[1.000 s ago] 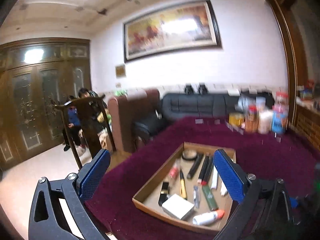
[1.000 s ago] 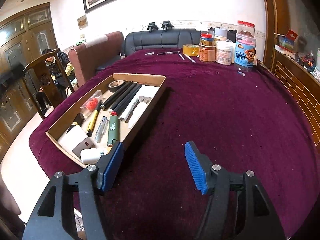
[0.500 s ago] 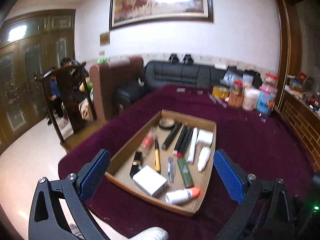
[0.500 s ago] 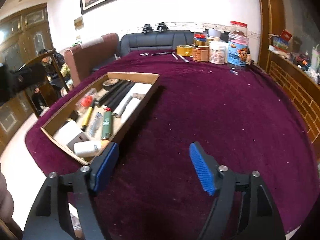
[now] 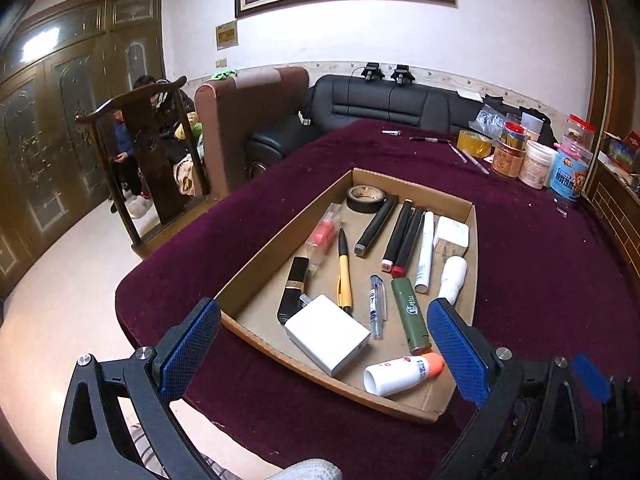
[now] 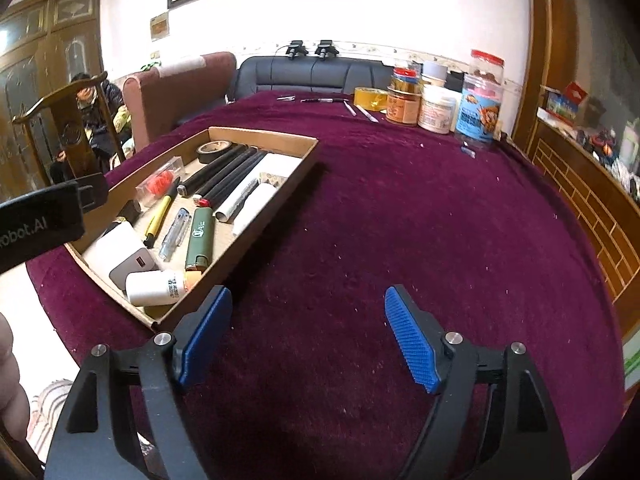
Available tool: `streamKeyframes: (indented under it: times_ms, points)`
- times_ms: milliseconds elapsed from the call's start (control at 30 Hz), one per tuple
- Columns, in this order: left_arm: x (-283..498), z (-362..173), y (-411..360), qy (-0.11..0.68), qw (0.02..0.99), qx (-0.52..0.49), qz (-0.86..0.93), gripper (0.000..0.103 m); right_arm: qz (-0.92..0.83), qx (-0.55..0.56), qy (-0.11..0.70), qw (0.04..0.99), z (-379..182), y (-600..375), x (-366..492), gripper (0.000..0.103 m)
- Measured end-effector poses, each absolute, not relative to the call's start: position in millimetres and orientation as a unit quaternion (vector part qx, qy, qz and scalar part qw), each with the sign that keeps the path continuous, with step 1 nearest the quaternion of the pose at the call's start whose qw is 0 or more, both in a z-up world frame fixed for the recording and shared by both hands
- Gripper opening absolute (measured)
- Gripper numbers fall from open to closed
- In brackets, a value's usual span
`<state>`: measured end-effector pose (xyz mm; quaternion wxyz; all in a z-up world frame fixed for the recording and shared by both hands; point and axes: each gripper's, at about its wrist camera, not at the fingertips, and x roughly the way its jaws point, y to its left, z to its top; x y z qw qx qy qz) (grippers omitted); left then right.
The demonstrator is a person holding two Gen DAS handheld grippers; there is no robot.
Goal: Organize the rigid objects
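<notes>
I see a wide table under a dark red cloth, and most of its right half lies bare, so that is where I have room to move. On its left part sits a shallow cardboard tray whose near corner reaches close to the table's near edge. My left gripper hangs above that near end with its jaws spread wide and nothing between the pads; the blue fingers frame the tray's near rim from above without touching it. My right gripper hovers over bare cloth just right of the tray's near corner; its jaws have just been opening, they stand wide apart, and nothing is between them. Inside the tray, at the near end, lie a white box and a white bottle with an orange cap; beside them a green lighter, a clear pen and a yellow pen. Farther in lie black markers and a roll of black tape. Jars stand along the far right edge.
</notes>
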<state>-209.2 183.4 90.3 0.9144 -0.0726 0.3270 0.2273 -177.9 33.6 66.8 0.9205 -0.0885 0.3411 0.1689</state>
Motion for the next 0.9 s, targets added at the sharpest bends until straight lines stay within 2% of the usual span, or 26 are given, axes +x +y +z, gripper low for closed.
streamKeyframes:
  times_ms: [200, 900]
  points:
    - [-206, 83, 198, 0.345, 0.908, -0.09, 0.219, 0.102, 0.172, -0.132, 0.334, 0.917, 75, 53, -173, 0.079]
    - [-196, 63, 230, 0.374, 0.895, -0.13, 0.205, 0.102, 0.178, -0.159, 0.364, 0.9, 58, 85, -165, 0.08]
